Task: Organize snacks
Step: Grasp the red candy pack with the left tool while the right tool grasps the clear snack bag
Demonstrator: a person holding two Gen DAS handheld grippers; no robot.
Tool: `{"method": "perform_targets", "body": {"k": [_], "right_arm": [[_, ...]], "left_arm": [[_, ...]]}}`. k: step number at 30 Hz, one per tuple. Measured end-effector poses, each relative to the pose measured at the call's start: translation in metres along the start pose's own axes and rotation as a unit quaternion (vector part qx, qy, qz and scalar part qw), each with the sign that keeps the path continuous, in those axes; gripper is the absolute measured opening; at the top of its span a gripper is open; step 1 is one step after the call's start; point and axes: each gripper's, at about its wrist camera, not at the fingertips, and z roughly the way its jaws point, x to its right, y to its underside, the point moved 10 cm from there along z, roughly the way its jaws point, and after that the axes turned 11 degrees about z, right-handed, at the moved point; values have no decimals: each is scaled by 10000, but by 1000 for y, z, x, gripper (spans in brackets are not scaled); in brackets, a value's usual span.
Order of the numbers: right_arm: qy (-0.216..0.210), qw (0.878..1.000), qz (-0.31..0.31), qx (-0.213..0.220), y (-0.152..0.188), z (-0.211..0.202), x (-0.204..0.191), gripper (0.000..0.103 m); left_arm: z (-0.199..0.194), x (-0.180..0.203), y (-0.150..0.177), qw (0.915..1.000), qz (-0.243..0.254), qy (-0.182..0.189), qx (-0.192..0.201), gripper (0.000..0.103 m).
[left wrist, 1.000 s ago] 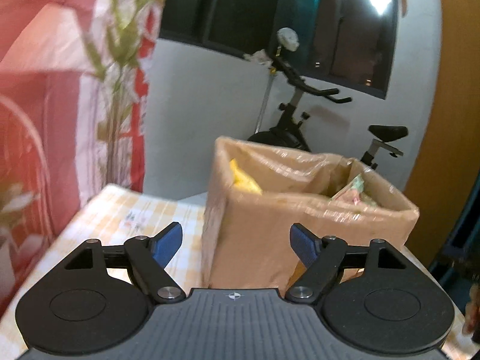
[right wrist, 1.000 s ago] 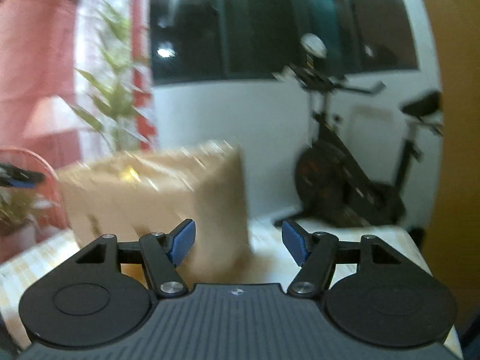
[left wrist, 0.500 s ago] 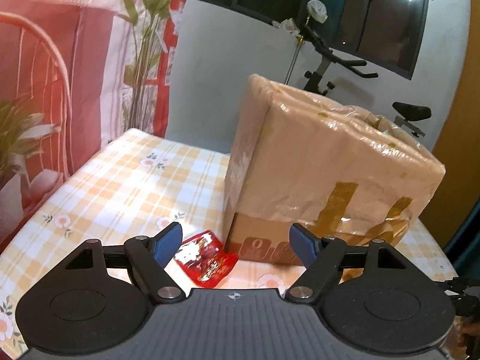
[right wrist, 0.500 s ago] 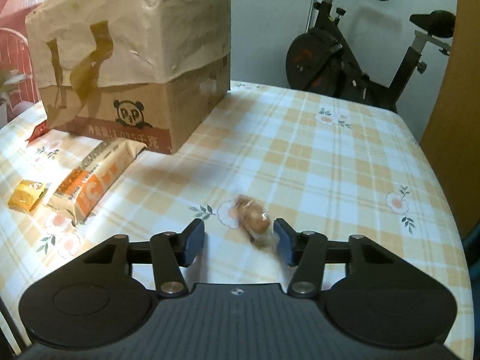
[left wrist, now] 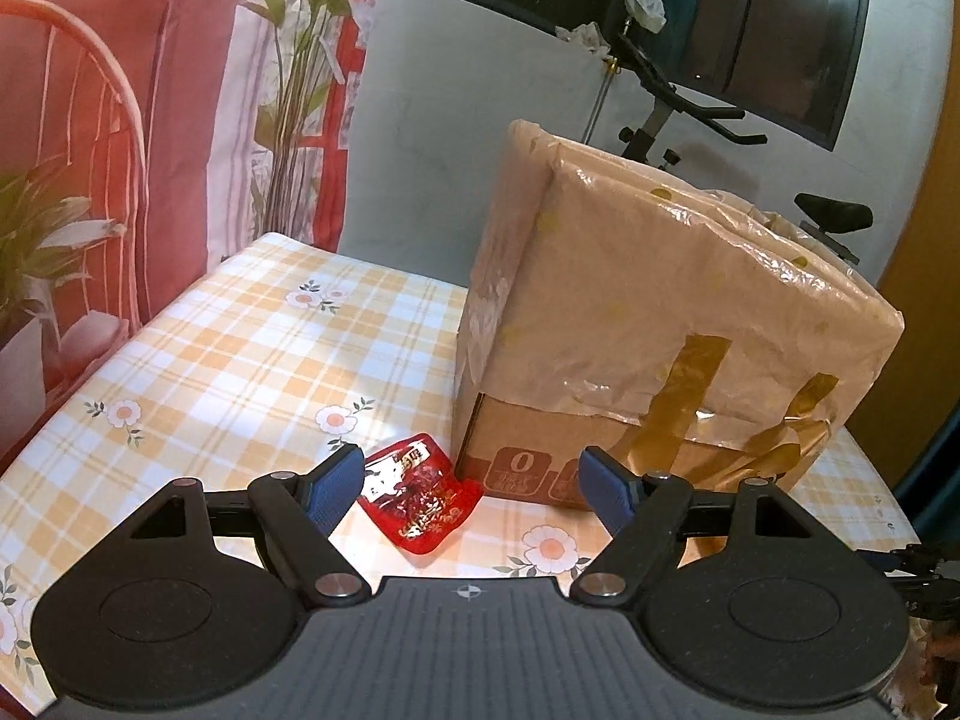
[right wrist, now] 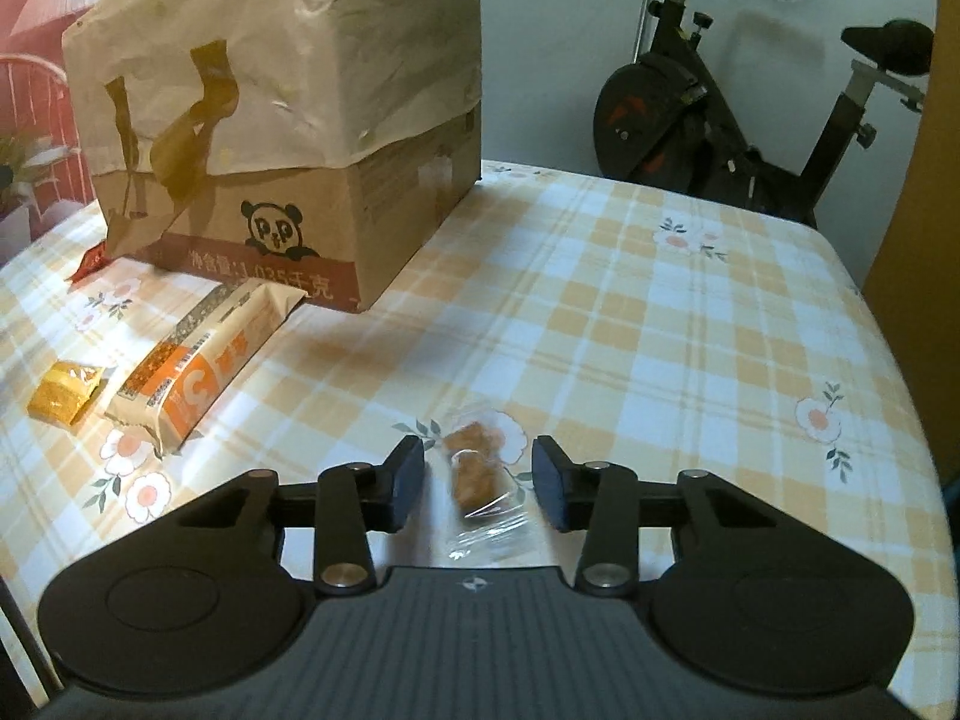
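Both grippers have dropped from the raised view a second ago, when the open top of the cardboard box and the window filled the frames, down to the worktop and its yellow checked cloth. The right gripper has just been closing its jaws around a clear-wrapped brown snack that lies on the cloth between the dark pads — a gap shows on either side of the wrapper, so the pads do not press on it. To its left, near the front of the box, lie an orange-and-cream biscuit pack, one end touching the box, and just beside it a small yellow packet. The left gripper stands spread wide with nothing pinched; a red foil packet lies on the cloth beyond and between its blue pads, closer to the left pad and just beside the near corner of the box. The box is draped in crinkled brown film held down with tape strips, and a panda logo shows on the side facing the right wrist view. Behind the worktop stand an exercise bike — and, in the left view, a red patterned curtain.
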Motion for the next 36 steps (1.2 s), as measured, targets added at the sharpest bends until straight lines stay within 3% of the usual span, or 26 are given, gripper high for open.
{"method": "perform_targets", "body": {"k": [1, 3, 8, 15, 22, 28, 34, 36], "right_arm": [[-7, 10000, 37, 13, 0, -1, 0, 39], [-17, 9999, 120, 28, 1, -3, 1, 22], [-215, 9984, 512, 111, 0, -8, -9, 21], [-676, 9901, 1099, 547, -18, -7, -52, 21], [-388, 9944, 617, 765, -10, 1, -72, 20], [-472, 9890, 1158, 794, -10, -1, -53, 21], [-553, 9910, 986, 724, -8, 2, -61, 20], [-567, 9915, 940, 703, -7, 2, -63, 21]], "left_arm": [[1, 0, 1, 10000, -3, -7, -17, 80], [3, -1, 3, 10000, 3, -20, -62, 80], [10, -1, 12, 9998, 37, -62, -185, 80], [22, -2, 28, 9989, 256, -127, -371, 80], [51, -16, 29, 9978, 147, 151, -630, 80], [87, -31, 31, 9957, -298, -181, -858, 80], [106, -21, 28, 9949, -200, -417, -892, 82], [110, -24, 28, 9942, -246, -529, -903, 90]]}}
